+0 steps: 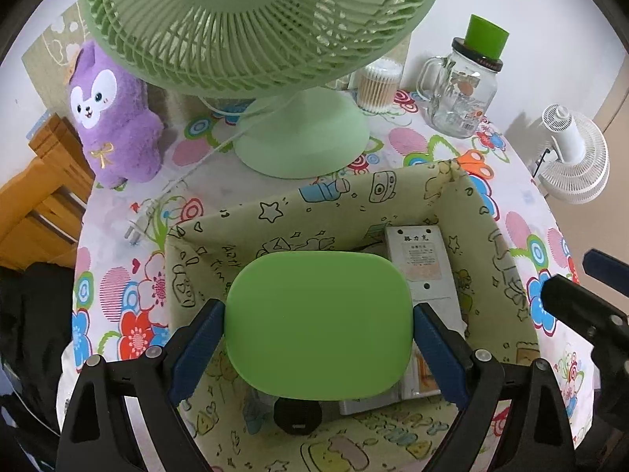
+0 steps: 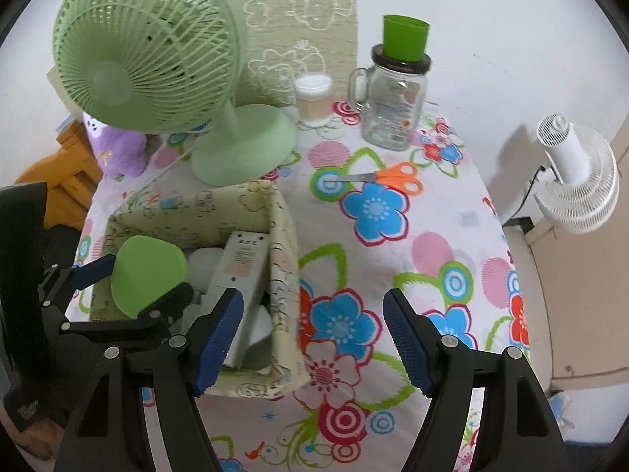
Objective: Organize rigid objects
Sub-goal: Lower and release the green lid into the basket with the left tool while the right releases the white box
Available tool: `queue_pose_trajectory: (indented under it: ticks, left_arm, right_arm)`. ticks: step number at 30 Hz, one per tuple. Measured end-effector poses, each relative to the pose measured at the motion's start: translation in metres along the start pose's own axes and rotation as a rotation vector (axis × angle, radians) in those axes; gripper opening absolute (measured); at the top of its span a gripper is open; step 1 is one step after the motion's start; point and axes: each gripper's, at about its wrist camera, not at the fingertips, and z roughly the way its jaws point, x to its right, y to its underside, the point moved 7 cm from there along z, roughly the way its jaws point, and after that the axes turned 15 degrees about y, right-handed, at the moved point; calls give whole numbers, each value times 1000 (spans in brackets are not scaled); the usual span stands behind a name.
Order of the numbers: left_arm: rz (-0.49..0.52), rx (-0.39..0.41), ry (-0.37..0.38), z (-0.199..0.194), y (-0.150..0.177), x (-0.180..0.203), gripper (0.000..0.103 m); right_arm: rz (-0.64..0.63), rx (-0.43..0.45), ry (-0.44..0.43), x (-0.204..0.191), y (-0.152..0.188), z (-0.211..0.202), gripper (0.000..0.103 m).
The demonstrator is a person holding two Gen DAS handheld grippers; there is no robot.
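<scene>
Fabric box (image 1: 464, 192), pale green with cartoon print, open-topped, standing on the flowered surface (image 2: 393, 275) just in front of the green desk fan (image 1: 251, 39). Contents: a grey-white rectangular device (image 1: 422, 263) with a printed label, lying along the right wall; a black round item (image 1: 297, 417) at the near end; a white rounded item (image 2: 206, 263), partly hidden. Left claw (image 1: 318, 334): closed on a flat green rounded-rectangle piece (image 1: 318, 324), gripped by its two side edges and held over the box opening. Right claw (image 2: 314, 342): open and empty, above the surface just right of the box. Glass mug jar (image 2: 393, 110), dark lid on, far side of the surface; a green cup (image 2: 405, 37) stands on its lid. Clear tub of cotton swabs (image 2: 313, 100), beside the jar. Orange-handled scissors (image 2: 387, 177), lying well apart from the box. Purple plush toy (image 1: 114, 114), left of the fan.
</scene>
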Motion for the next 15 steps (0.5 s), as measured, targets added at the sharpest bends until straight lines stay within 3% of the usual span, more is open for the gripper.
queue_pose_trajectory:
  ticks: [15]
  left_arm:
    - [6, -37, 3, 24, 2, -3, 96]
  right_arm:
    - [9, -63, -6, -6, 7, 24, 76]
